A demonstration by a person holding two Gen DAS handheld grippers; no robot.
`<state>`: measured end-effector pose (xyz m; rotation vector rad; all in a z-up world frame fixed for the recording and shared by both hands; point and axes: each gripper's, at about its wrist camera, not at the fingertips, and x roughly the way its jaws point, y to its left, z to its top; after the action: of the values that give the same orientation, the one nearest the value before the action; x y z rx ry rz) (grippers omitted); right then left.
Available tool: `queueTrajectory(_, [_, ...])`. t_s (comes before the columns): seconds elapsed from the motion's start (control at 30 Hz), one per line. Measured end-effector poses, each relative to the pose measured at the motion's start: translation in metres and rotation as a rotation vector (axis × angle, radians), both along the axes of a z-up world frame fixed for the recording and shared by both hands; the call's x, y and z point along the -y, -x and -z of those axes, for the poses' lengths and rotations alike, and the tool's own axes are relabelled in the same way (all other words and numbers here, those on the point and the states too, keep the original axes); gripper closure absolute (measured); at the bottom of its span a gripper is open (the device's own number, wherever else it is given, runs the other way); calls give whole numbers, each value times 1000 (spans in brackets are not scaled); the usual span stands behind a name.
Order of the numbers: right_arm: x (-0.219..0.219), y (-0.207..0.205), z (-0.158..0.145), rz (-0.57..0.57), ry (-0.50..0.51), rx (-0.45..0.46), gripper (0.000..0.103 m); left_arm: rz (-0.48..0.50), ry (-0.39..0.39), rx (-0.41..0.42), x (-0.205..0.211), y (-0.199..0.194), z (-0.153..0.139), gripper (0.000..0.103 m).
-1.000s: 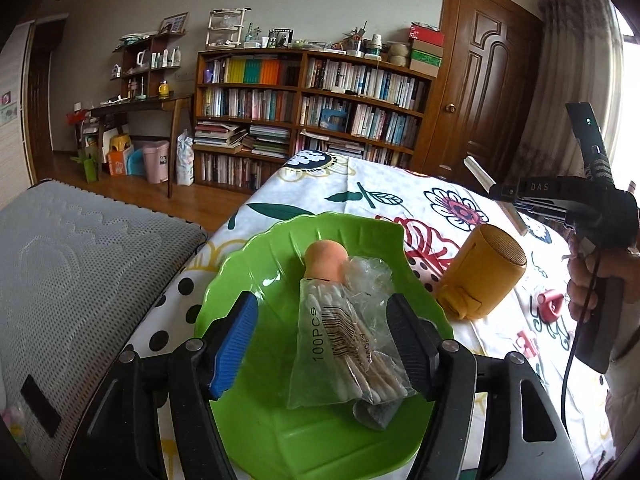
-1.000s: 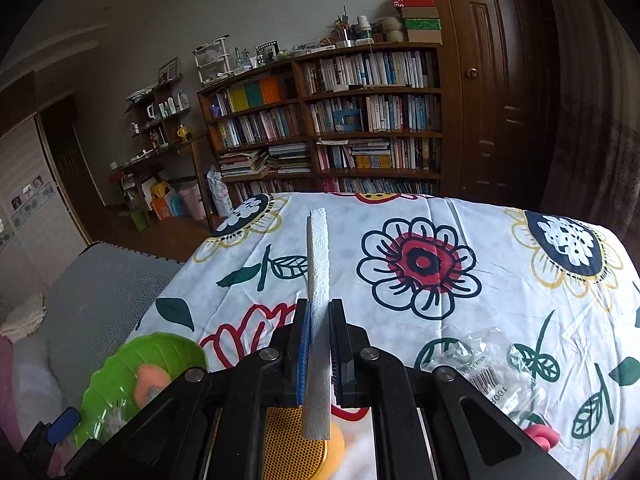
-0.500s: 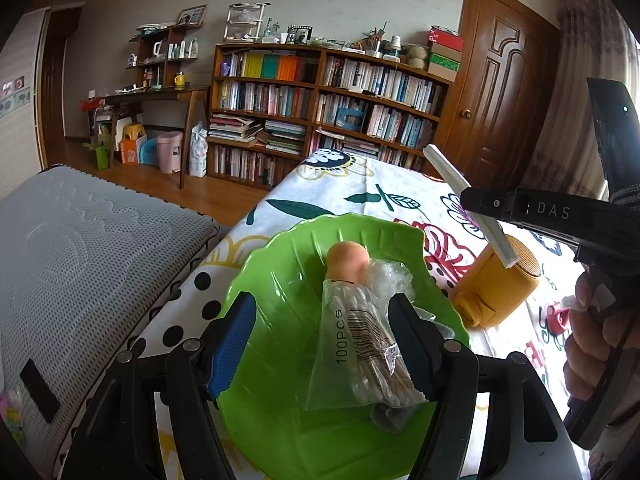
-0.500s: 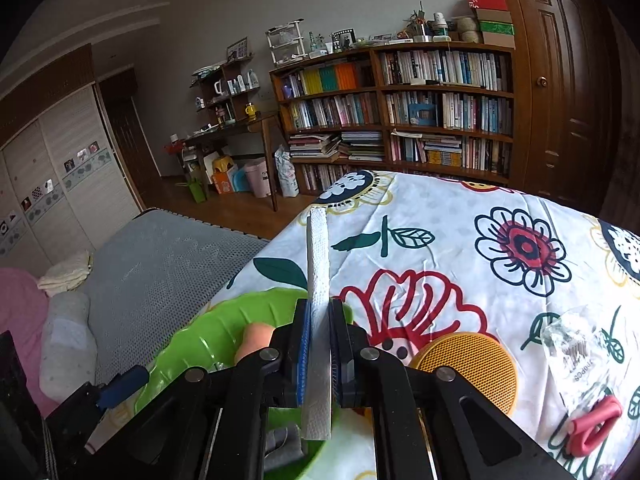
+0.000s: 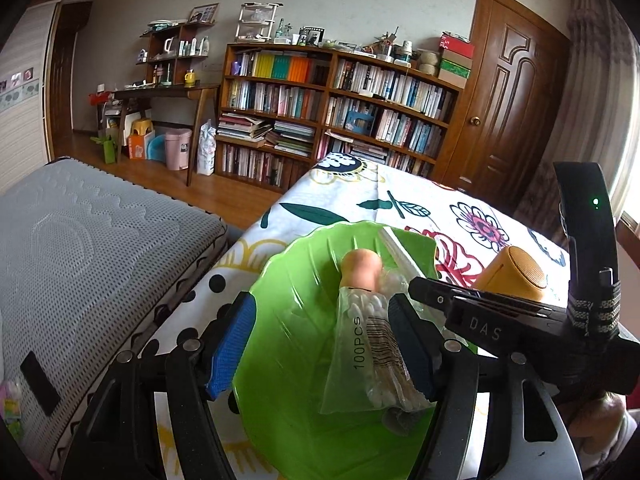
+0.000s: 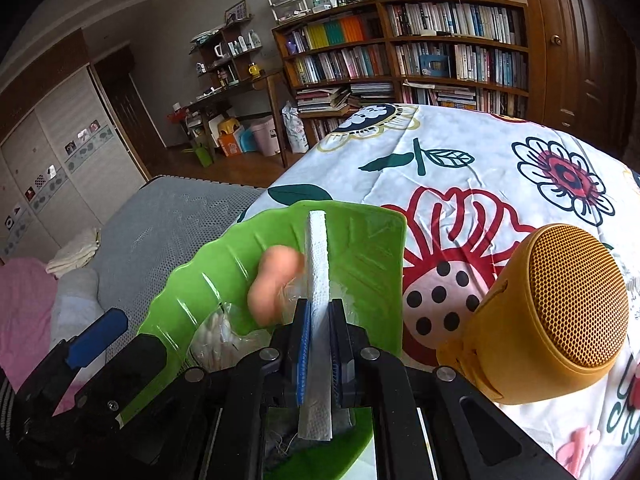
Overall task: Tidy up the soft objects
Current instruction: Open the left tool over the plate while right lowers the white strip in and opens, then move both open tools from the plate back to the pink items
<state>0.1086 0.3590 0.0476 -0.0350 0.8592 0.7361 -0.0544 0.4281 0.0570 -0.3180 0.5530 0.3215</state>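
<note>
While the right gripper (image 6: 319,344) clamps the folded white tissue (image 6: 318,280) above the green plate (image 6: 372,248), lower it beside the cotton-swab bag (image 5: 370,344) before releasing; the left gripper (image 5: 320,344) stands apart, empty.

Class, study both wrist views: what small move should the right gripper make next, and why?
Probably lower a little and open. The right gripper is shut on the folded paper towel, already above the green plate holding the cotton swab bag and peach sponge.
</note>
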Motion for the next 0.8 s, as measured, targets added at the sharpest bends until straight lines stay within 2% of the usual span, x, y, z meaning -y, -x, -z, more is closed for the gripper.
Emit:
queueTrajectory(0.1, [1, 0, 4, 4, -5, -7, 90, -1, 3, -5, -1, 0, 1, 33])
queueTrajectory(0.2, [4, 1, 4, 0, -12, -21, 82, -2, 8, -5, -1, -1, 1, 33])
queueTrajectory(0.23, [4, 1, 4, -1, -12, -19, 76, -3, 10, -6, -2, -1, 1, 33])
queueTrajectory(0.27, [5, 2, 3, -2, -14, -16, 70, -4, 11, -6, -2, -1, 1, 31])
queueTrajectory(0.33, [8, 5, 2, -2, -28, -14, 65, -8, 13, -1, -2, 0, 0, 27])
queueTrajectory(0.5, [18, 15, -4, 2, -65, 11, 63, -12, 12, 5, -2, 2, -1, 27])
queueTrajectory(0.63, [29, 28, -10, 8, -87, 49, 50, -10, 13, 5, -2, 2, -2, 27])
queueTrajectory(0.8, [45, 47, -14, 21, -94, 102, 49, 4, 12, 3, 2, 2, -5, 27])
